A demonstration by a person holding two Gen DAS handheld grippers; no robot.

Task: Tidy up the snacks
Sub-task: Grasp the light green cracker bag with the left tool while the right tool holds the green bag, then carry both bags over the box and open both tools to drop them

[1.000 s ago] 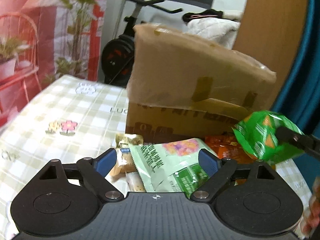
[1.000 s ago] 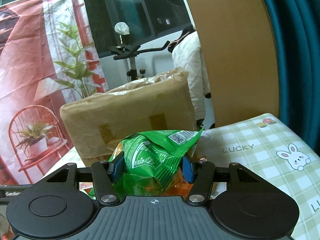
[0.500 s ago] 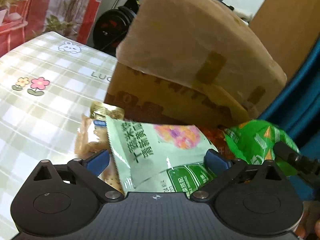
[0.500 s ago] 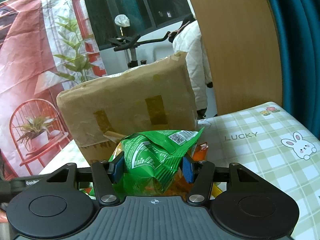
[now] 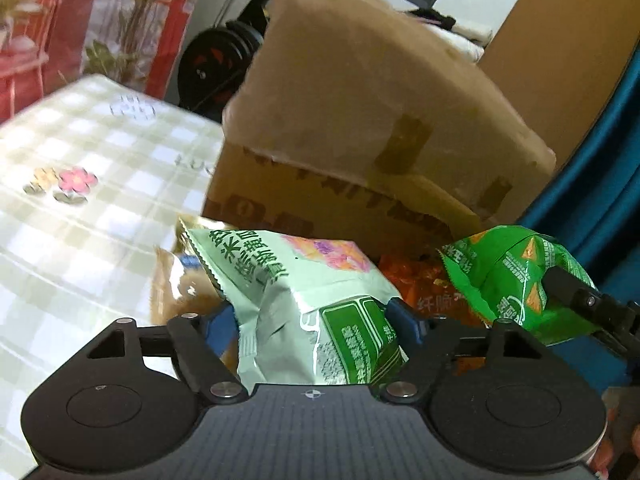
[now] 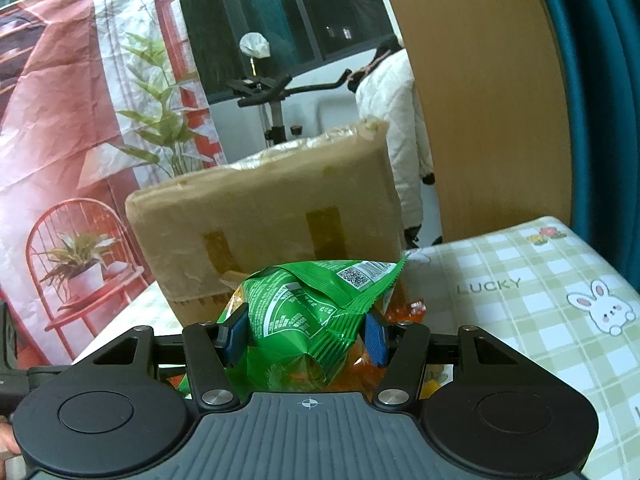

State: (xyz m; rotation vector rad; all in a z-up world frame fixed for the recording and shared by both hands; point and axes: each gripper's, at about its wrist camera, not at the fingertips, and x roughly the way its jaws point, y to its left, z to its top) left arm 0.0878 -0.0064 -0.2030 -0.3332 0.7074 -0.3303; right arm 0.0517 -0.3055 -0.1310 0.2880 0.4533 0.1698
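The pale green foil snack packet with pink and dark green print (image 5: pixel 312 304) now sits pinched between the blue pads of the left gripper (image 5: pixel 316 320), its sides creased where the fingers have closed in; half a second ago those fingers stood wide on either side of it, so the grasp has only just been made. The packet's far end pokes up and left, over a tan-wrapped biscuit pack (image 5: pixel 180 284) and a heap of orange wrapped sweets (image 5: pixel 416 280) lying on the table.

To the right, the right gripper (image 6: pixel 306 334) is clamped on a bright green crinkled snack bag with a QR code (image 6: pixel 308 312), as it was a second ago, holding it raised above the same orange heap.

Just beyond both bags stands a large brown cardboard box with tape patches (image 5: pixel 360 120), on a table covered in a green-and-white checked cloth (image 5: pixel 80 200). An exercise bike (image 6: pixel 276 92) stands far behind.

With each gripper loaded, the picking step looks finished; carrying both bags to their place is likely next, perhaps the box, though no opening in it shows.
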